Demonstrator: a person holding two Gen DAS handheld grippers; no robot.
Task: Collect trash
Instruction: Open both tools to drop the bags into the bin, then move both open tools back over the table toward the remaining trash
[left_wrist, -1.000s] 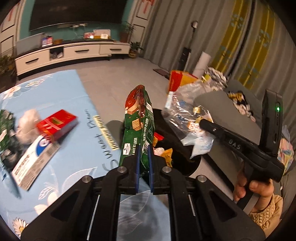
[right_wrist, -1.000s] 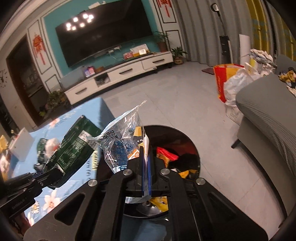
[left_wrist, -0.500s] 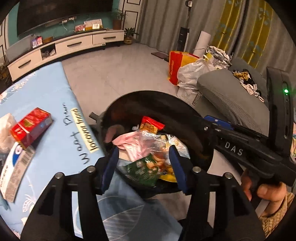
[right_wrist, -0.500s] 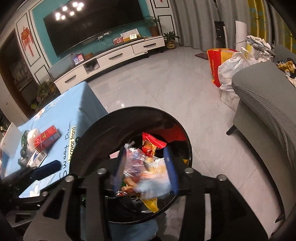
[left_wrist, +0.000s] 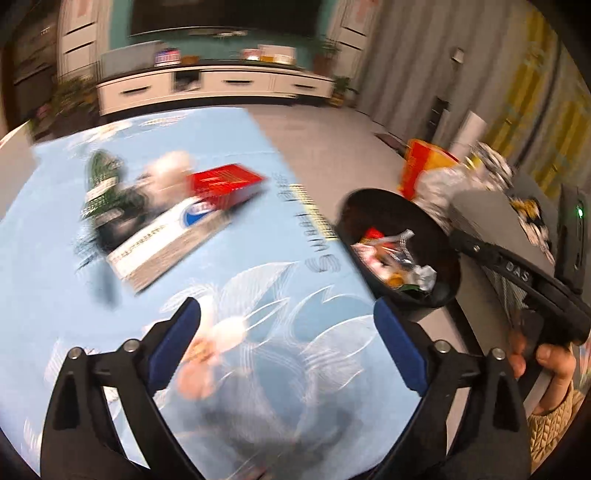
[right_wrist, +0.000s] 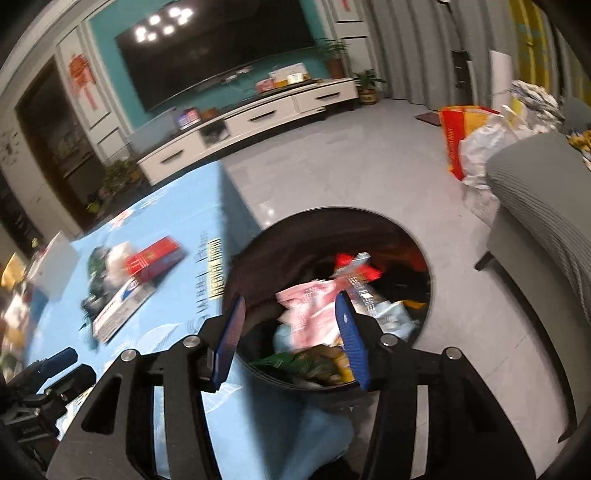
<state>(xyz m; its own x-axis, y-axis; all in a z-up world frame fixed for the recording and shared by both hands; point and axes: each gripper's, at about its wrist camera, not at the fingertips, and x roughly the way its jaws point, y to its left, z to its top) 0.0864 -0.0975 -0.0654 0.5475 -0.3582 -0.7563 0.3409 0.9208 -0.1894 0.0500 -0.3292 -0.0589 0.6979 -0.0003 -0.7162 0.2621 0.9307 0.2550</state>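
Your left gripper (left_wrist: 286, 332) has just been opening wide – nothing in it, over the blue cloth (left_wrist: 258, 295), with the red box (left_wrist: 225, 182) ahead. Your right gripper (right_wrist: 291, 338), also just opened, hangs empty over the bin (right_wrist: 325, 229) – full of wrappers (right_wrist: 314, 314).

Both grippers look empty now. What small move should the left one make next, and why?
Probably reach the left gripper forward toward the red box on the blue tablecloth. Its jaws have just been opening, nothing sits between them, and trash remains there beside the black bin.
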